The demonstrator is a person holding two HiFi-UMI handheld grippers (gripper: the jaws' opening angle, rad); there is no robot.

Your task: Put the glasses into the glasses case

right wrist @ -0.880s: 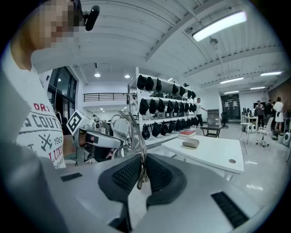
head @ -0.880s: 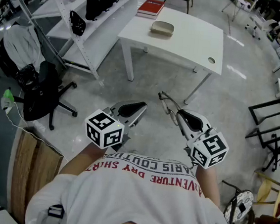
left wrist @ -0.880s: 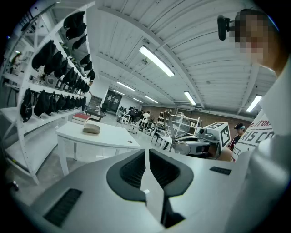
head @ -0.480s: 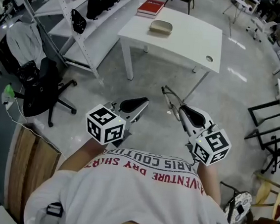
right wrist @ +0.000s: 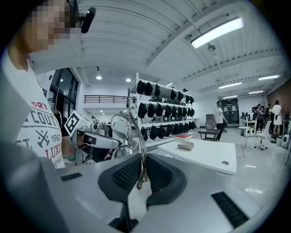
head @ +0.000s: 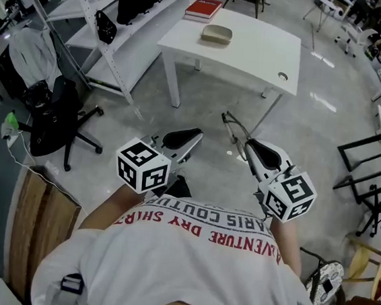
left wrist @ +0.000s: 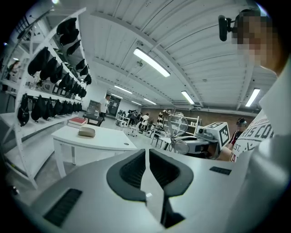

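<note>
Thin wire-framed glasses (head: 230, 126) stick up from my right gripper (head: 248, 146), which is shut on one temple arm; the lenses (right wrist: 119, 128) show above its pads (right wrist: 127, 173). The beige glasses case (head: 216, 33) lies closed on the white table (head: 255, 54) ahead, well beyond both grippers, and shows small in the gripper views too (left wrist: 86, 132) (right wrist: 185, 145). My left gripper (head: 191, 136) is held level beside the right one, shut with nothing between its pads (left wrist: 134, 169). The glasses (left wrist: 177, 131) also appear in the left gripper view.
A red book (head: 203, 8) lies on the table's far corner. Shelving with black bags (head: 124, 13) runs along the left, with a black office chair (head: 55, 124) beneath it. More desks and chairs (head: 380, 155) stand at the right. People stand far off (right wrist: 219, 113).
The view has shifted slightly as the person steps toward the table. Both grippers sit a little higher in the head view, and the glasses stay gripped.
</note>
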